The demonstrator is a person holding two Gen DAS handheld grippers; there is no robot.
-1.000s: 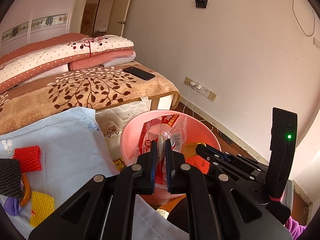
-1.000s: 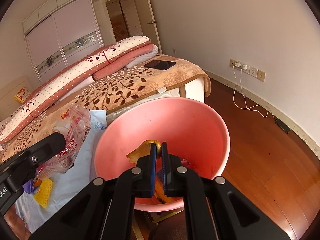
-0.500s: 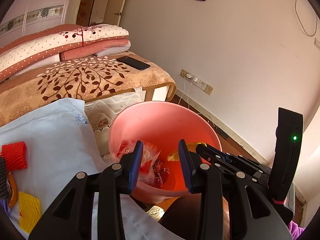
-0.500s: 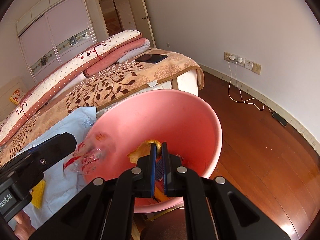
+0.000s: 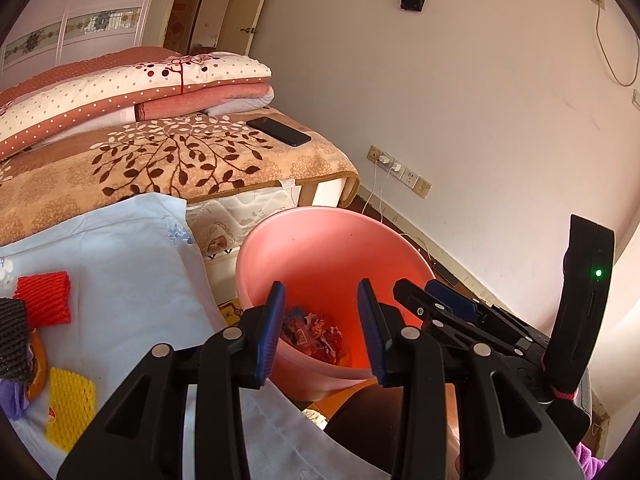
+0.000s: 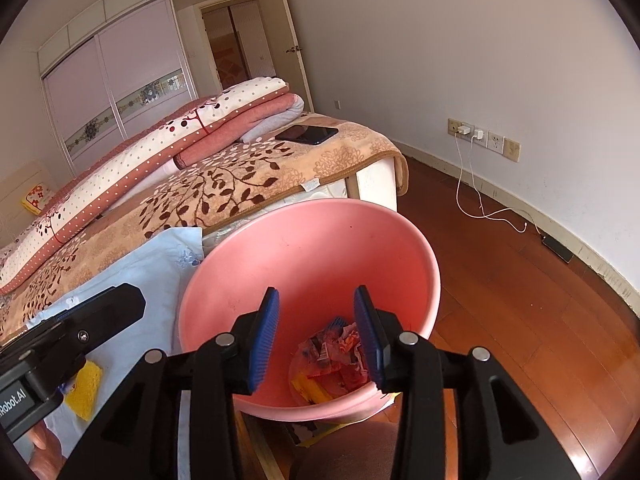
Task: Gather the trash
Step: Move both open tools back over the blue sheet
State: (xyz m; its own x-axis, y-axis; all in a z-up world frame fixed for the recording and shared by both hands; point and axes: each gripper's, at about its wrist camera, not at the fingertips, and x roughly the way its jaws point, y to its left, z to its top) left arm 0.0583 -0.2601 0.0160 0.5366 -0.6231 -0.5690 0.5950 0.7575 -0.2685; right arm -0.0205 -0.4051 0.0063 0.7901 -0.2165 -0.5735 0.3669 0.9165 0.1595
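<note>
A pink bin (image 5: 320,248) (image 6: 304,256) stands beside the bed, with crumpled wrappers (image 5: 310,334) (image 6: 336,356) lying at its bottom. My left gripper (image 5: 322,330) is open and empty above the bin's near rim. My right gripper (image 6: 316,334) is open and empty over the bin's inside; it also shows in the left wrist view (image 5: 436,306). On the light blue cloth (image 5: 128,264) to the left lie a red foam net (image 5: 44,298), a yellow foam net (image 5: 70,412) (image 6: 86,390), a black net (image 5: 12,338) and an orange peel (image 5: 38,364).
The bed with a leaf-pattern blanket (image 5: 160,164) and folded quilts (image 5: 132,88) lies behind the bin, with a phone (image 5: 278,131) on it. A wall with sockets (image 6: 484,138) and a charger cable (image 6: 492,212) is at the right. Wooden floor (image 6: 520,320) surrounds the bin.
My left gripper opened and the plastic wrapper fell into the bin. My right gripper then opened and the orange peel it held is no longer between its fingers.
</note>
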